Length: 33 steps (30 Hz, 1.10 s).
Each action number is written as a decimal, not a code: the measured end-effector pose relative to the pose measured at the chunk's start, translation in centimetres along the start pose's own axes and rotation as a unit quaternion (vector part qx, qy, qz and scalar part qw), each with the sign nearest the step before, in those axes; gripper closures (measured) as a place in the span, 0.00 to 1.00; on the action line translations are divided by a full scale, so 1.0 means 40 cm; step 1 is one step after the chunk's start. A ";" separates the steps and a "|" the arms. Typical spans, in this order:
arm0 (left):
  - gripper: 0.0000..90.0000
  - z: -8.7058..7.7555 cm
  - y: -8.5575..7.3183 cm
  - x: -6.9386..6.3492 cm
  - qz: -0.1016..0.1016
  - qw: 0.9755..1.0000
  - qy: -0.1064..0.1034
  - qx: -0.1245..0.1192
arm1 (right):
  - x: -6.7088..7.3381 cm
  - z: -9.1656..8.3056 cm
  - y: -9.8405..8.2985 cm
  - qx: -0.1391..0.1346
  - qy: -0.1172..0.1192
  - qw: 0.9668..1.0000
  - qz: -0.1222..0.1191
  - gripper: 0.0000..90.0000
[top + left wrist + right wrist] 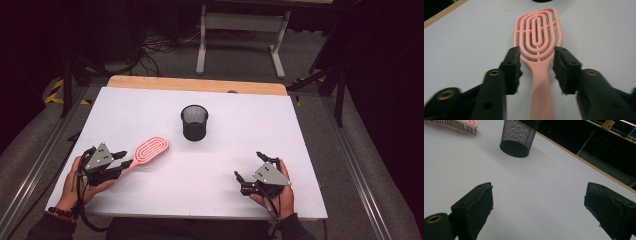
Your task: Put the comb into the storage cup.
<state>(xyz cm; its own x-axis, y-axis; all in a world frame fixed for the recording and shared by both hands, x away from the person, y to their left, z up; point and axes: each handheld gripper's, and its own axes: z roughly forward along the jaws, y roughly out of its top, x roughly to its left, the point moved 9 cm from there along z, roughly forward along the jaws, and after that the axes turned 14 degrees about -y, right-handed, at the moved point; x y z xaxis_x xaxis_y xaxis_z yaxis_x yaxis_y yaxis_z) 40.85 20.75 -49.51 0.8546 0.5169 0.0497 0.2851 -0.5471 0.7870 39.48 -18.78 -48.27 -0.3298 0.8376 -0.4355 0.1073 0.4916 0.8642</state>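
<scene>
A pink vented hairbrush [150, 148] lies flat on the white table [250, 115], handle toward the person's left hand. My left gripper [122, 159] is open, with its jaws on either side of the brush's neck. In the left gripper view the hairbrush [537, 37] runs up between the jaws of the left gripper [537, 53]. The jaw tips sit close against the base of the head, with gaps along the handle. My right gripper [248, 165] rests near the front right, open wide and holding nothing. In its own view the right gripper [539, 195] has bare table between its jaws.
A black mesh cup [194, 122] stands upright at the table's middle, behind the brush head. The right gripper view has the mesh cup [517, 137] ahead and the hairbrush [461, 125] at top left. A wooden edge [197, 84] borders the far side.
</scene>
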 end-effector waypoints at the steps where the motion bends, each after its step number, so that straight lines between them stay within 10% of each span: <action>1: 0.56 -0.002 -0.001 0.004 -0.003 1.000 0.008 -0.005 | 0.000 0.000 0.000 0.000 0.000 1.000 -0.001 0.10; 5: 0.25 -0.005 -0.006 0.009 -0.021 1.000 0.004 -0.019 | -0.001 0.001 -0.001 0.001 0.000 1.000 0.000 0.10; 13: 0.07 0.021 -0.041 0.020 -0.051 0.998 -0.014 0.019 | 0.000 0.002 -0.002 0.002 0.001 1.000 0.000 0.10; 23: 0.11 0.061 -0.049 0.042 -0.066 0.993 -0.039 0.095 | 0.005 0.007 -0.006 0.006 0.004 1.000 -0.001 0.10; 33: 0.32 0.113 -0.058 0.050 -0.086 0.981 -0.074 0.156 | 0.012 0.011 -0.011 0.011 0.006 1.000 -0.007 0.11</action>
<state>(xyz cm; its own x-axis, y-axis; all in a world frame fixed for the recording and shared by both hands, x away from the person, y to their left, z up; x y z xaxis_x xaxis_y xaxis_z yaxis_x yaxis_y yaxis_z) 43.88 20.07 -54.02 0.8300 0.5295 -0.1754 0.5291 -0.6478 0.5481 39.70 -18.48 -48.96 -0.3420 0.8281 -0.4442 0.1242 0.5084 0.8521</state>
